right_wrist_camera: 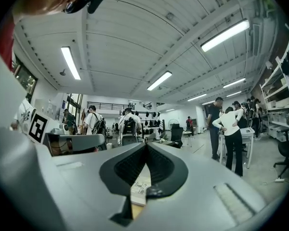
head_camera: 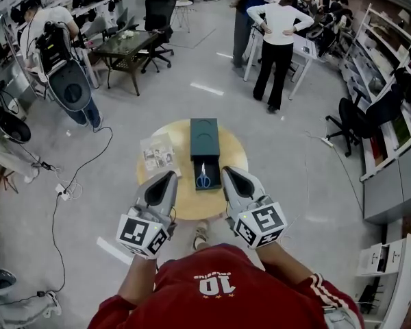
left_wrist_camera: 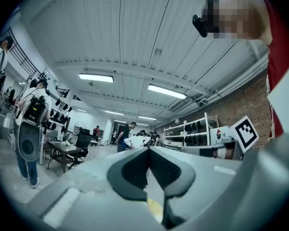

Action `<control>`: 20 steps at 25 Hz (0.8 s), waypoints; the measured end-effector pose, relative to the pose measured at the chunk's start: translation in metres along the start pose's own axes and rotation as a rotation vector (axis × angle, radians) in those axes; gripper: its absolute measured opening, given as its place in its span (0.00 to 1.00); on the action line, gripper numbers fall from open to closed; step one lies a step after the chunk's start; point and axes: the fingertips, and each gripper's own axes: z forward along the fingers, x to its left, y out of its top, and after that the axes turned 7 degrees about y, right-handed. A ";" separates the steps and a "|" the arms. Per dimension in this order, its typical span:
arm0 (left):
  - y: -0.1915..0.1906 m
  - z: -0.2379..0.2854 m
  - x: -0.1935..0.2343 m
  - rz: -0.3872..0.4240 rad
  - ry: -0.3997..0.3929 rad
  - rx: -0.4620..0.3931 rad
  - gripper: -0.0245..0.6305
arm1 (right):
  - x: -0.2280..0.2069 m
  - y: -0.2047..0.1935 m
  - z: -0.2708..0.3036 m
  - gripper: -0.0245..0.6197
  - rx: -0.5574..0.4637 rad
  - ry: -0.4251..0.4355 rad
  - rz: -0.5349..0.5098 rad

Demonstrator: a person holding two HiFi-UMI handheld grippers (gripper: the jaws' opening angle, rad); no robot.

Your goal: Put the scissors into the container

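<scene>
Scissors [head_camera: 203, 177] in green container [head_camera: 204, 137] on round counter [head_camera: 190, 203]; left tool [head_camera: 170, 175], right tool [head_camera: 227, 171] both closed, empty; shirt [head_camera: 216, 283] reads "10".

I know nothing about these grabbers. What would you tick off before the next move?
1. Scissors lie inside the open part of the container: ok.
2. Left gripper shut, nothing between its jaws: ok.
3. Right gripper shut, nothing between its jaws: ok.
4. Leaflet lies apart from the container: ok.
5. Whether the container can be closed over the scissors: cannot tell.
</scene>
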 end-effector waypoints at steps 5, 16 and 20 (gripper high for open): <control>-0.002 0.002 -0.005 0.000 -0.018 -0.002 0.04 | -0.001 0.004 -0.003 0.02 -0.014 -0.012 -0.002; 0.003 0.003 -0.019 -0.001 -0.040 -0.008 0.04 | 0.000 0.005 -0.014 0.02 -0.007 -0.016 -0.002; 0.004 0.003 -0.021 -0.007 -0.054 -0.009 0.04 | -0.002 0.006 -0.015 0.02 -0.012 -0.026 -0.003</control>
